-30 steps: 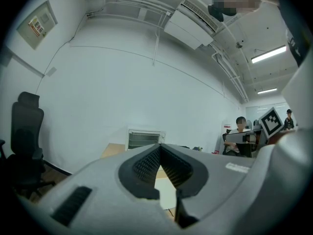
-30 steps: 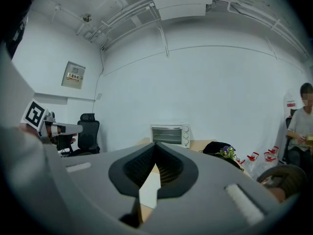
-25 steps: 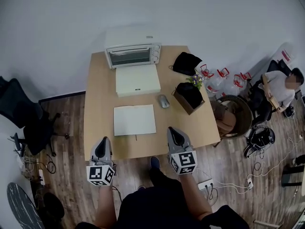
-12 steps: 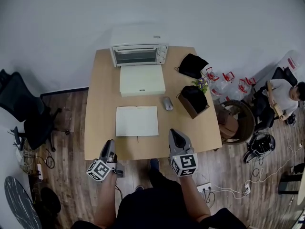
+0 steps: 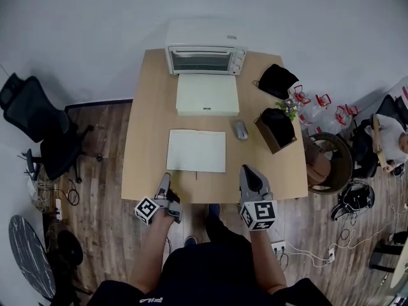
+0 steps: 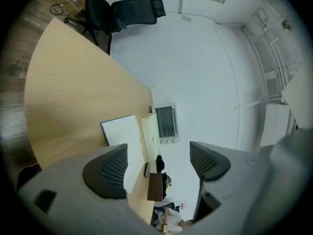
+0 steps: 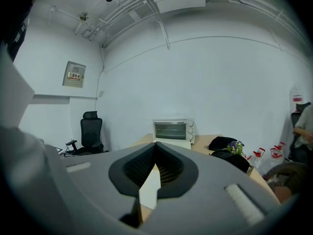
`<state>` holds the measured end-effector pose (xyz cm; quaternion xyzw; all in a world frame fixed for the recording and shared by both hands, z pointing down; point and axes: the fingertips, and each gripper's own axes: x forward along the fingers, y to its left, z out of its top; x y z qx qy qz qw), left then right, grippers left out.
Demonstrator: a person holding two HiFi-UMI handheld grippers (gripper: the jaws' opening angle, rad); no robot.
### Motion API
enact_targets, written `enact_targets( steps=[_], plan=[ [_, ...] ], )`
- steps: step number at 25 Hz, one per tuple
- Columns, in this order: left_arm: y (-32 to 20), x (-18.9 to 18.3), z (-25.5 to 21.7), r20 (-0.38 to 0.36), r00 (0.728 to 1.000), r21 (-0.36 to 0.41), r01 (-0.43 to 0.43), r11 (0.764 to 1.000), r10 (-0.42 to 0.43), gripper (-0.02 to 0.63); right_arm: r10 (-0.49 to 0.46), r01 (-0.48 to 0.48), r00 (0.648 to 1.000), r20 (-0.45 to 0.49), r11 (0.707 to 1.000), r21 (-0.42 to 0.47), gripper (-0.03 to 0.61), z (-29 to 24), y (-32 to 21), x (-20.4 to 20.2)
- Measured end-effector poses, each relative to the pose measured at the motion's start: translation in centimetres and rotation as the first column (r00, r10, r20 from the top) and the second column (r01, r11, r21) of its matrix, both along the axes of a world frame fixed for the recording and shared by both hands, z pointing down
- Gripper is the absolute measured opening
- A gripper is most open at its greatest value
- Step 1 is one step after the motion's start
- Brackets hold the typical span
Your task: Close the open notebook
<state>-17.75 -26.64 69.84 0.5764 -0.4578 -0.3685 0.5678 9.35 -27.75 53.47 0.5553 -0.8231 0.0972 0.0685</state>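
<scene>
Zero contact yet. Seeing the open notebook [image 5: 196, 150] lying flat, pages up, in the middle of the wooden table [image 5: 148, 139], just ahead of a flat white box [image 5: 207, 94] and a toaster oven [image 5: 205, 55], with a computer mouse [image 5: 240, 130] just beside its right edge.

Holding the left gripper [image 5: 167, 187] at the near table edge, rolled on its side. Jaws just having been opening, standing wide, nothing between the pads; only distant table and wall showing through the gap in the left gripper view. Probably rolling and spreading like that to slip one jaw under a page or cover edge and fold it over. Judging here, not confirming.

Holding the right gripper [image 5: 248, 171] at the near edge too, off the notebook's right corner, jaws pressed together on nothing. Likely parking it, or saving it for pinning the book down.

Not resolving which side is carrying the spine, or any cover edge or page thickness: too small from the head view. Guessing the thin dark mark [image 5: 196, 174] at the notebook's near edge is a ribbon or pen; not telling which. Catching only a pale sliver past the shut pads in the right gripper view; not calling it.
</scene>
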Motion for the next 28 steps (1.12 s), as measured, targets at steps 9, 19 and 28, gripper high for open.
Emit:
enact_targets(
  steps=[9,19,28],
  plan=[
    [-1.1,2.1,7.9,-0.120,0.993,-0.185,-0.009,0.983,-0.014,0.399,-0.006,0.006,1.000,-0.008,0.999,-0.032,0.009,1.4,-0.9,-0.2],
    [-3.2,3.5,10.9,-0.188,0.982,-0.201,-0.019,0.979,-0.019,0.399,-0.019,0.018,1.000,-0.014,0.997,-0.069,0.009,3.3,-1.4,-0.1],
    [-4.9,4.0,12.9,-0.185,0.983,-0.208,-0.024,0.978,-0.015,0.387,-0.015,0.013,1.000,-0.015,0.996,-0.090,0.009,4.2,-1.9,0.8]
  ],
)
